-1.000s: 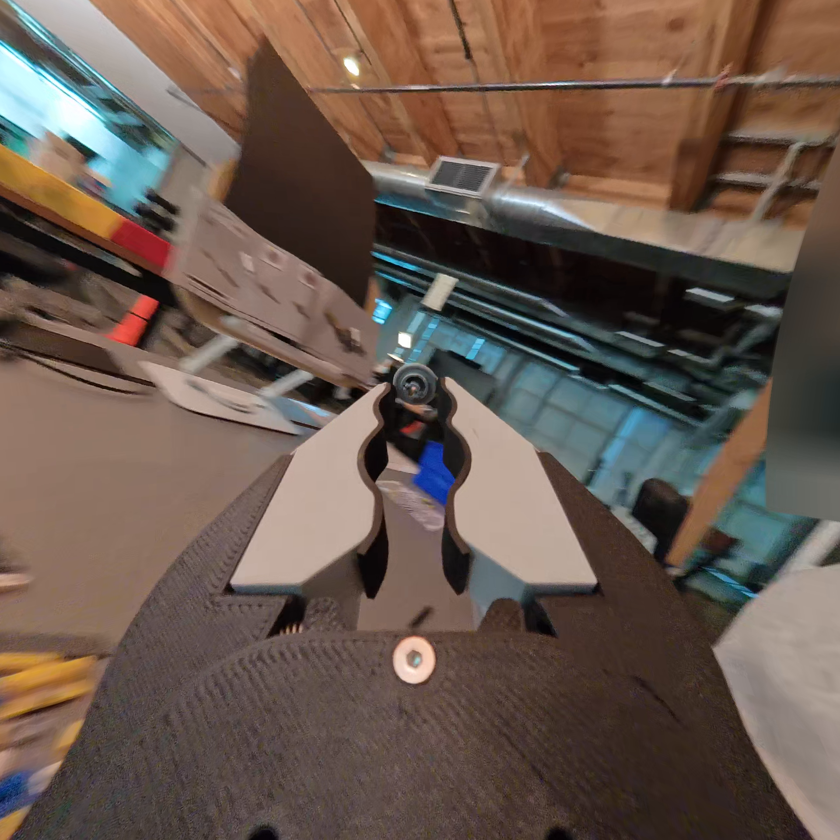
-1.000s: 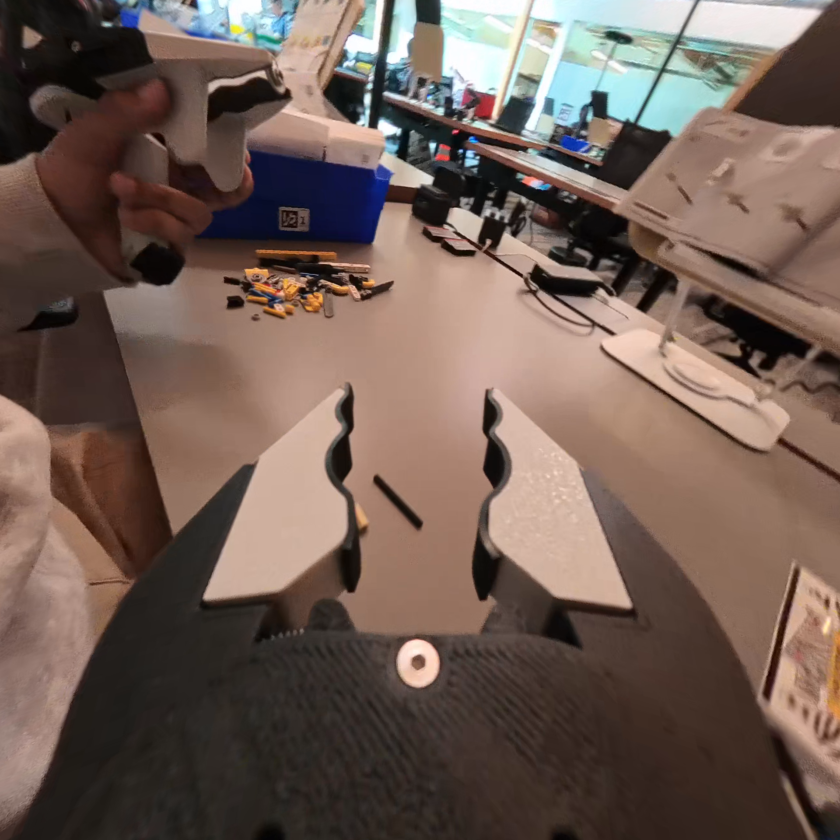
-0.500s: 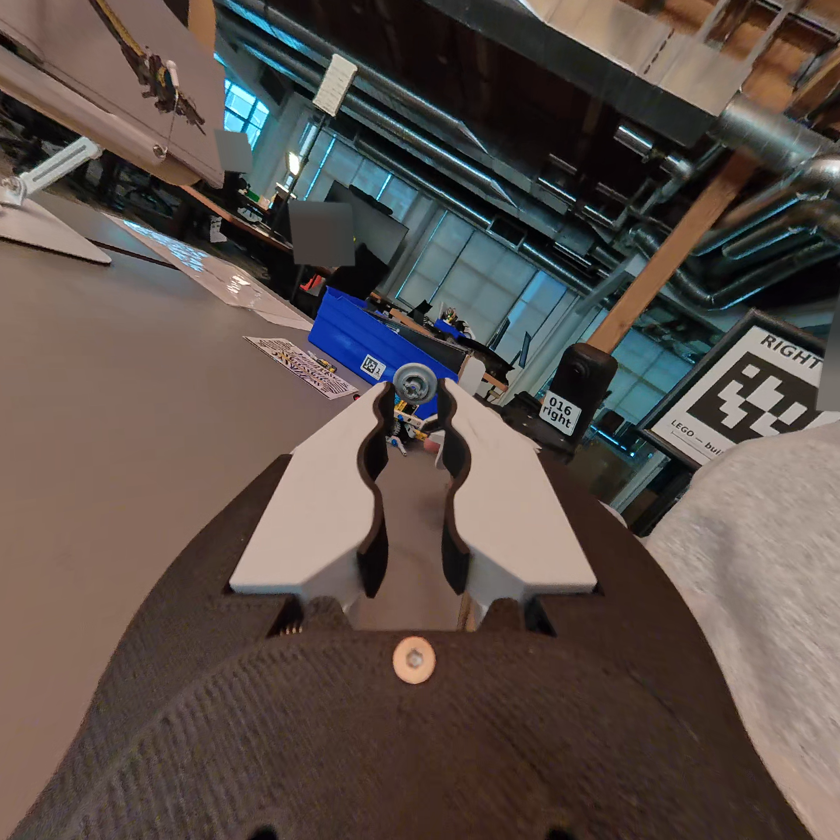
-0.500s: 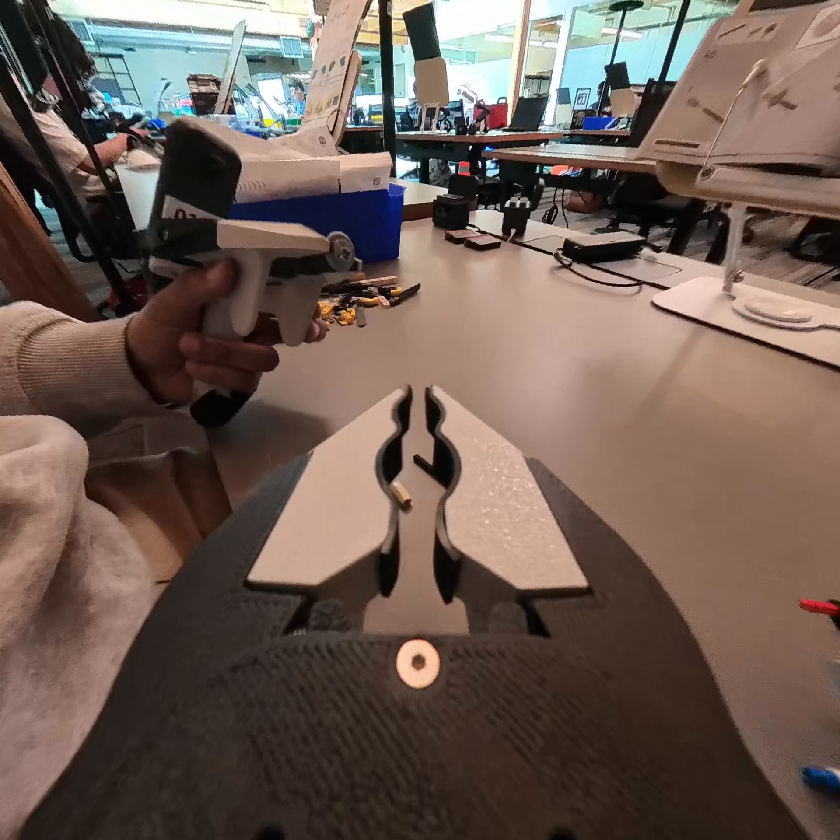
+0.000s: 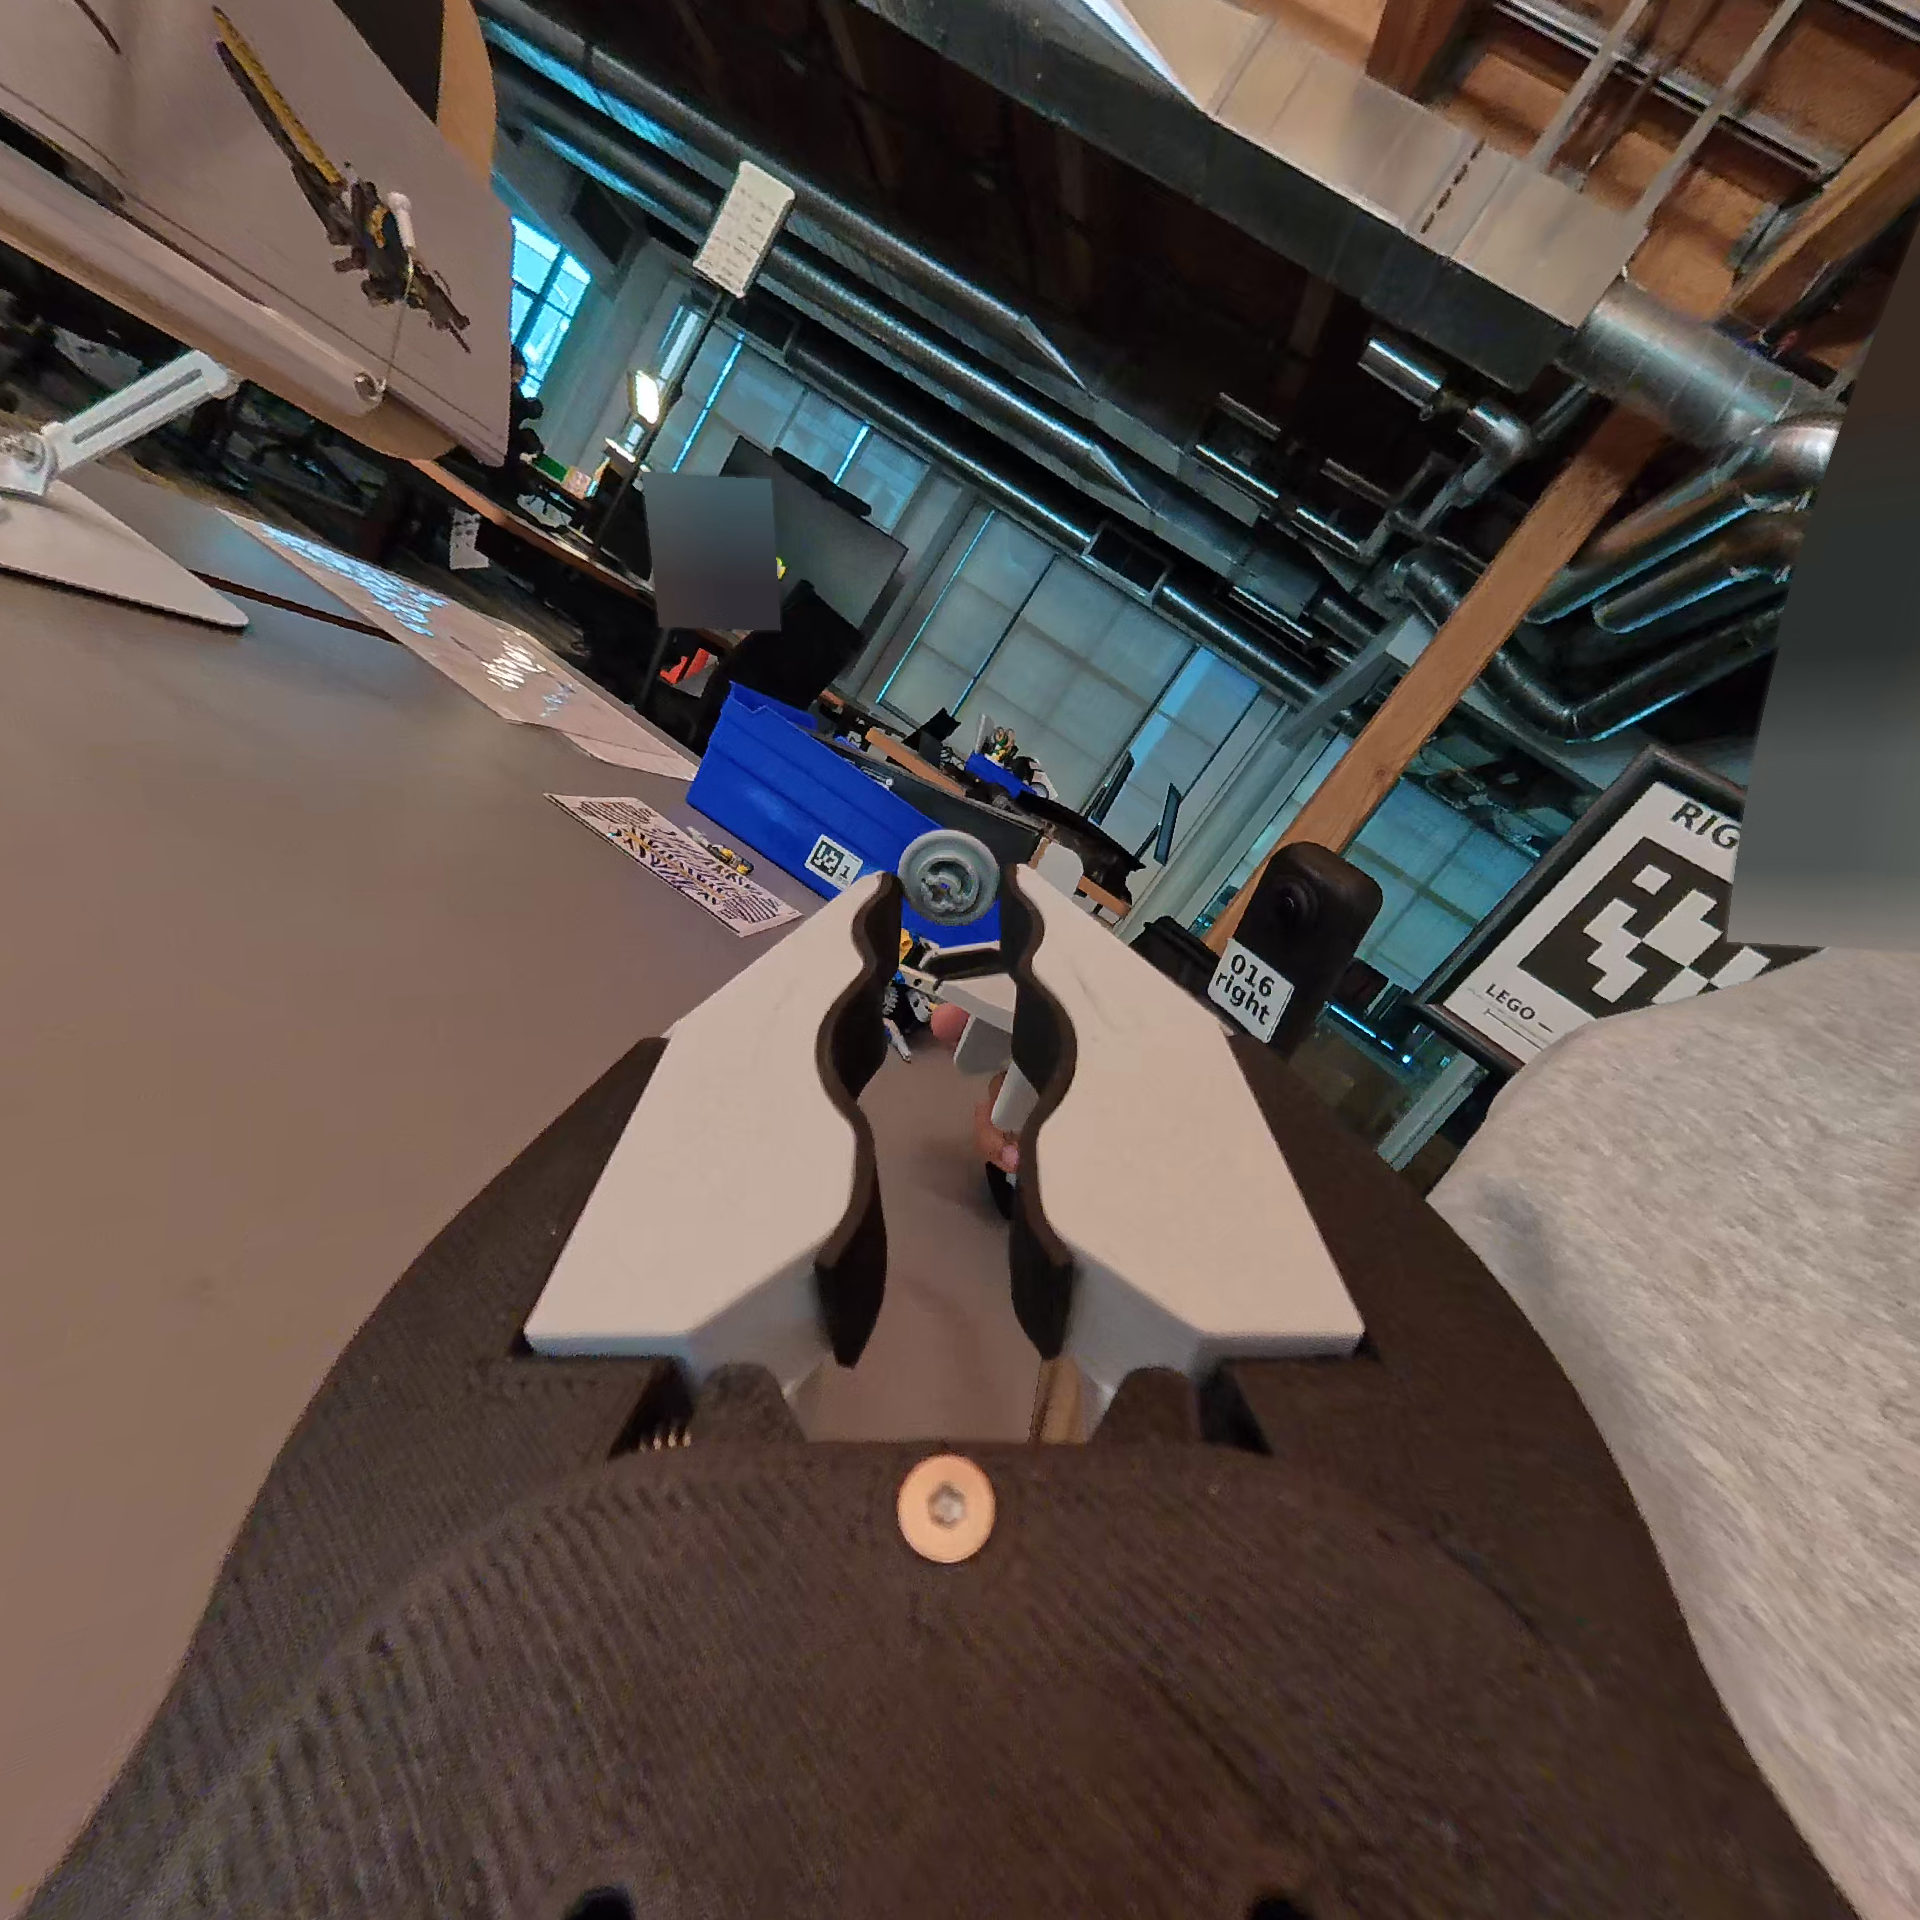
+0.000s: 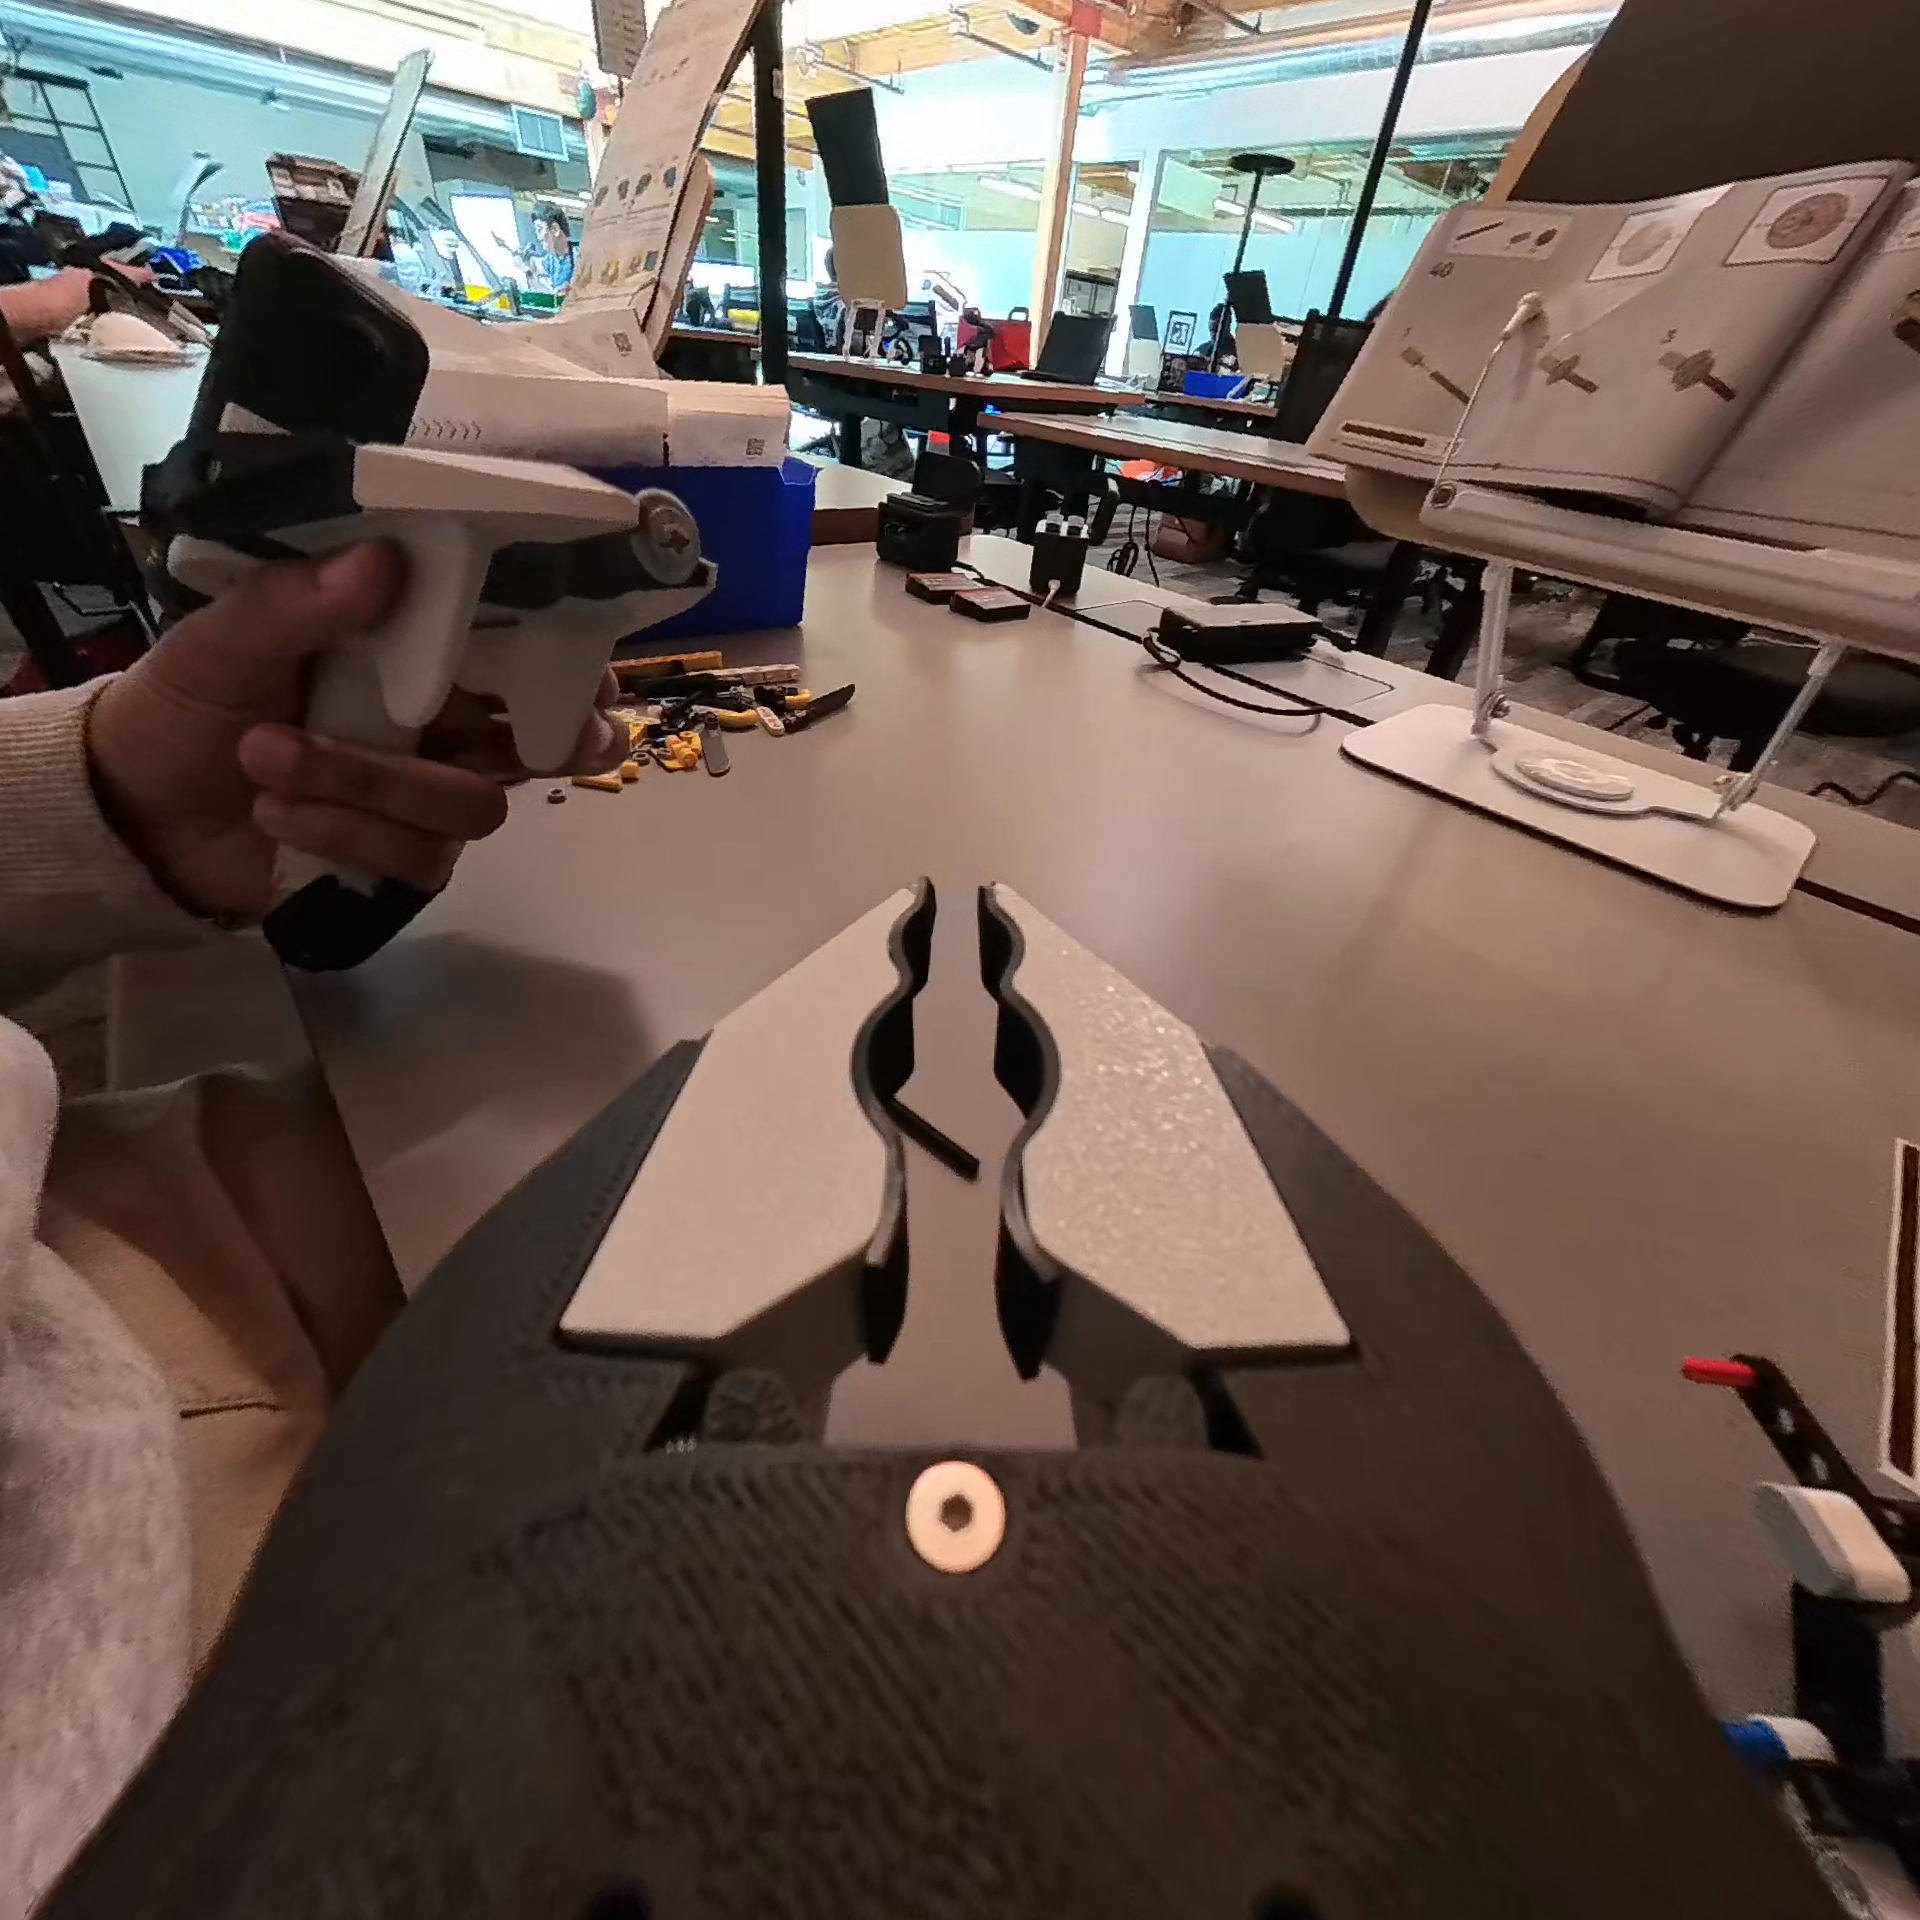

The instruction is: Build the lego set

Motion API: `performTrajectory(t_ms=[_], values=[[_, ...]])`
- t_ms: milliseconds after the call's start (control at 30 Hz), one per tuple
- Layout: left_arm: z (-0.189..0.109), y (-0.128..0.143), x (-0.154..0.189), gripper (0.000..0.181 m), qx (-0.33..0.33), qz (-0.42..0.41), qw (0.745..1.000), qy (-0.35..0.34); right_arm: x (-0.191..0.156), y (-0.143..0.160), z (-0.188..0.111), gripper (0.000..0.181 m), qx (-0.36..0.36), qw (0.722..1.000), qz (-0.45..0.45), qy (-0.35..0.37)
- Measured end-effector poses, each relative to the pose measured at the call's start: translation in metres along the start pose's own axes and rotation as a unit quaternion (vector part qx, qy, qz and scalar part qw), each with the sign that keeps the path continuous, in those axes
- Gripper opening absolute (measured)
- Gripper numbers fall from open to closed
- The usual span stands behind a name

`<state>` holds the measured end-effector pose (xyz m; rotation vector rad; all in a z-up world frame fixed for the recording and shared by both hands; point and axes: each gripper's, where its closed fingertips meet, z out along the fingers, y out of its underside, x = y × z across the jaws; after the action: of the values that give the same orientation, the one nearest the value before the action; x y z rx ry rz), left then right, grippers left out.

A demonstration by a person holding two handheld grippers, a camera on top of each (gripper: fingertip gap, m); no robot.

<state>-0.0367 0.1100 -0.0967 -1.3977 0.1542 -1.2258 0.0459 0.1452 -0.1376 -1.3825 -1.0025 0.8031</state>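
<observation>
Two hand-held grippers are up. The left hand-held gripper is clenched on a small grey wheel, pinched right at its tips, exactly as it was a second ago. In the right wrist view I see it at ten o'clock, carried above the desk by the person's hand; a second ago it sat higher, near the top corner. Its own camera has swung since then from the wooden ceiling to a low look along the desk, with a blue bin at twelve o'clock and a patterned sheet at eleven.

The right hand-held gripper is nearly clenched, with only a thin slit between its tips; a second ago its jaws stood wide apart. A black axle shows in the gap farther back along the fingers. One end is hidden behind the left finger and the other stops short of the right one, so I don't read it as grasped. The small tan pin I saw there half a second ago is out of sight.

Loose lego pieces lie in a heap at eleven o'clock, just in front of the bin. The instruction booklet stands on its holder at two o'clock. A partly built assembly sits at four o'clock, cut off by the frame.
</observation>
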Motion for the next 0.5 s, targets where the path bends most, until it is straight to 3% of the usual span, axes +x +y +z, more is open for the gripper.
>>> performTrajectory(t_ms=[33,167,500], values=[[0.001,0.001,-0.001,0.017,-0.004,0.002,1.0,-0.002,0.002,0.0,0.0,0.007,0.0,1.0,0.003,0.003],[0.002,0.006,-0.006,0.017,-0.021,0.025,0.999,-0.016,0.006,0.002,0.0,0.008,-0.005,1.0,-0.007,0.023],[-0.003,0.006,-0.025,0.017,-0.044,0.082,0.994,-0.065,0.016,0.0,-0.002,0.031,0.001,0.999,-0.009,0.049]])
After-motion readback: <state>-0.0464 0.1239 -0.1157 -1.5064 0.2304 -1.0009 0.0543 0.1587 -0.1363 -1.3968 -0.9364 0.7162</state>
